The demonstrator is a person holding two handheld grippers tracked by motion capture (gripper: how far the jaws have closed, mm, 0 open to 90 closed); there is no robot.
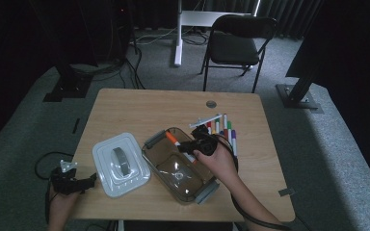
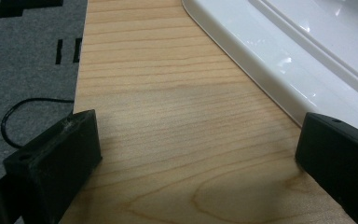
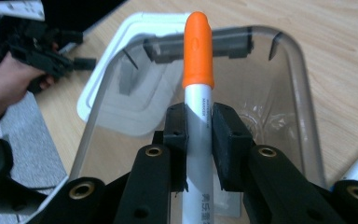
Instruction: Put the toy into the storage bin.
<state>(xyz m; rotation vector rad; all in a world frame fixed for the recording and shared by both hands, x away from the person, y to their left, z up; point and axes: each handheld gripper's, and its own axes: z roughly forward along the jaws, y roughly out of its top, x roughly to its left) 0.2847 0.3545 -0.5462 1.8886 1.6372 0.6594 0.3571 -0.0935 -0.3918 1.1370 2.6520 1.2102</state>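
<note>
My right gripper (image 1: 187,147) is shut on a white marker with an orange cap (image 1: 175,140), held over the clear plastic box (image 1: 163,166). In the right gripper view the marker (image 3: 197,74) runs up between the gripper (image 3: 198,123), its orange cap above the box's far wall (image 3: 289,60). More coloured markers (image 1: 224,130) lie on the table behind that hand. My left gripper (image 1: 90,181) rests at the table's front left corner, open with bare wood between its jaws (image 2: 196,158), beside the white lid (image 1: 120,163).
The white lid's rim (image 2: 279,70) lies just right of the left gripper. A black folding chair (image 1: 236,45) and a white stand leg (image 1: 178,33) are beyond the wooden table (image 1: 125,108). Black frame posts (image 1: 67,77) flank it on grey carpet.
</note>
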